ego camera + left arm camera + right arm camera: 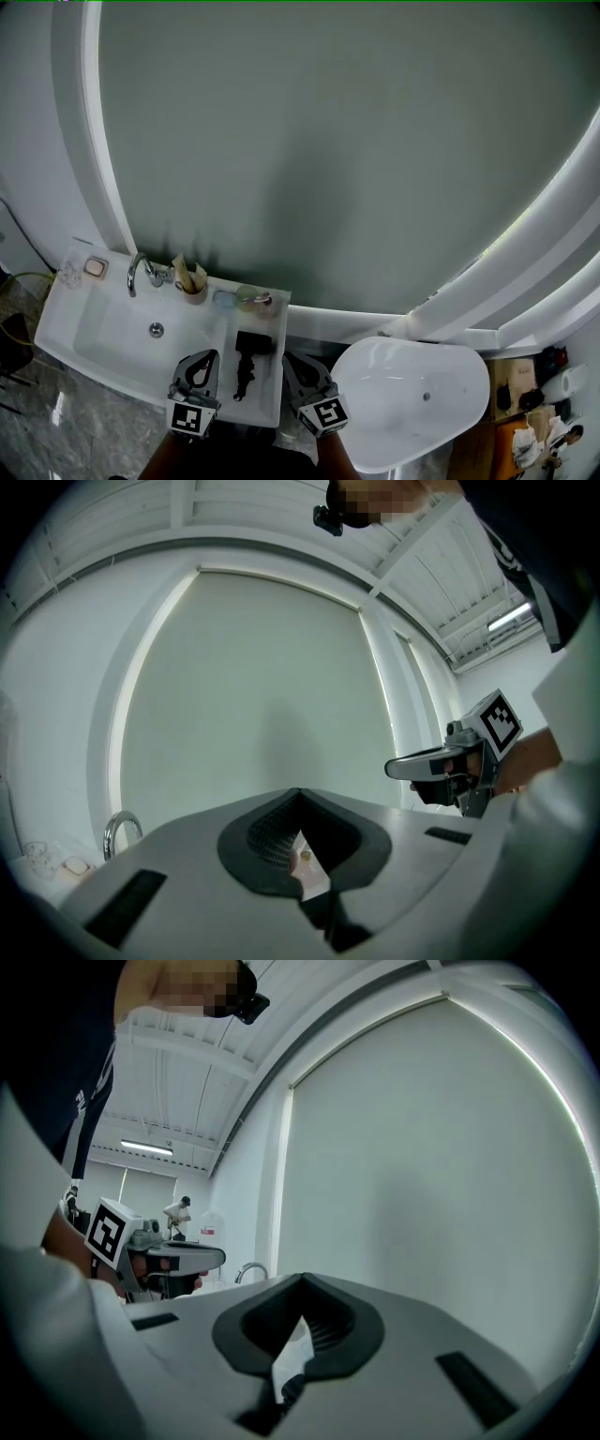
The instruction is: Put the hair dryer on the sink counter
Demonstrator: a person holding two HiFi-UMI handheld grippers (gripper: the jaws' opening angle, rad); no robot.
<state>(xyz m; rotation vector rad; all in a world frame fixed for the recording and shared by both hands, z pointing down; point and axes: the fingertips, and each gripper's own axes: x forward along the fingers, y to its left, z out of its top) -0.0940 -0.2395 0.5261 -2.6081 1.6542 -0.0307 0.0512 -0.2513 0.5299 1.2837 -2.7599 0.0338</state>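
Observation:
The black hair dryer point(251, 349) lies on the white sink counter point(267, 398), right of the basin, its dark cord trailing toward me. My left gripper point(209, 357) hovers just left of it and my right gripper point(289, 358) just right of it, both above the counter's near edge. Neither touches the dryer. In the left gripper view the jaws of the left gripper point(300, 795) meet at their tips with nothing between them. The right gripper point(302, 1282) is likewise shut and empty. Each gripper view points up at the wall, so the dryer is hidden there.
A chrome faucet point(139, 271) stands behind the basin point(122, 333). A cup of brushes point(192, 284), a soap dish point(95, 267) and small toiletries point(251, 299) line the counter's back. A white bathtub point(412, 398) sits to the right, and a large oval mirror point(328, 141) fills the wall.

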